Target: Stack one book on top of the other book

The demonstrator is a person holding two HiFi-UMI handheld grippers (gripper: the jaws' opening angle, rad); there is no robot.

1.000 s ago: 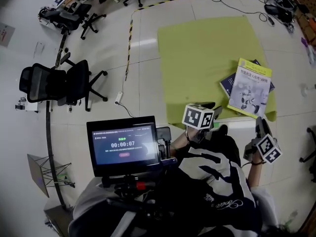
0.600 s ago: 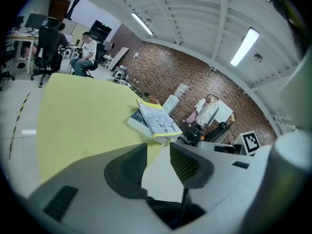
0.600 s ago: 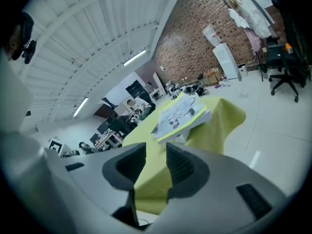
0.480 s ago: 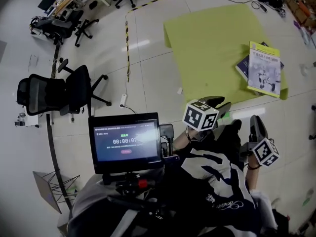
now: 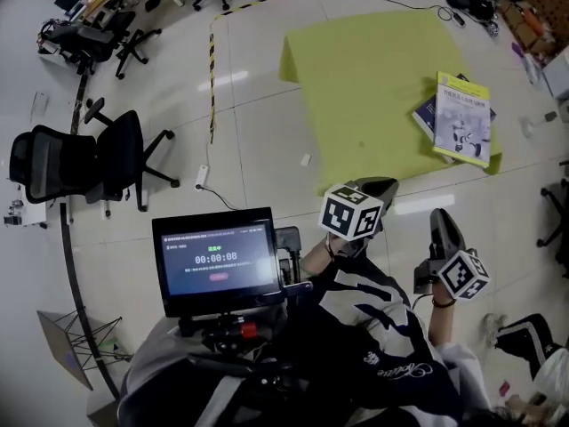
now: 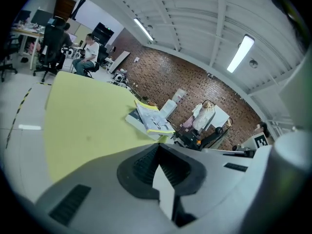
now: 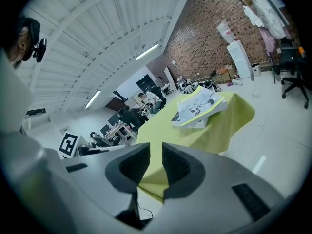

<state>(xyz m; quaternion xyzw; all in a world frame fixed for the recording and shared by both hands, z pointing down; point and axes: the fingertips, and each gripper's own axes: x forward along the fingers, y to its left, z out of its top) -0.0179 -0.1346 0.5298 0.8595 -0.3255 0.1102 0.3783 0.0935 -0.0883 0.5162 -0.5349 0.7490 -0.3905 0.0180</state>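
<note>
A yellow-covered book (image 5: 463,117) lies on top of a blue book (image 5: 423,114) at the right edge of a yellow-green mat (image 5: 373,69) on the floor. Both grippers hang close to my body, short of the mat and well away from the books. My left gripper (image 5: 380,188) is shut with nothing in it; its pads meet in the left gripper view (image 6: 157,152), which shows the stacked books (image 6: 152,122) far ahead. My right gripper (image 5: 441,223) is closing on nothing, with a narrow gap still between its pads (image 7: 156,160). The book stack (image 7: 200,102) lies beyond it.
Black office chairs (image 5: 84,158) stand at the left, with a black-and-yellow floor tape line (image 5: 212,65) beside the mat. A timer screen (image 5: 218,261) sits on the rig in front of me. Another chair (image 5: 556,229) is at the right edge. People sit at desks (image 6: 85,55) far off.
Both grippers have drawn back from the mat toward my body, so the books now lie farther from them. The left jaws have come together and the right jaws have narrowed.
</note>
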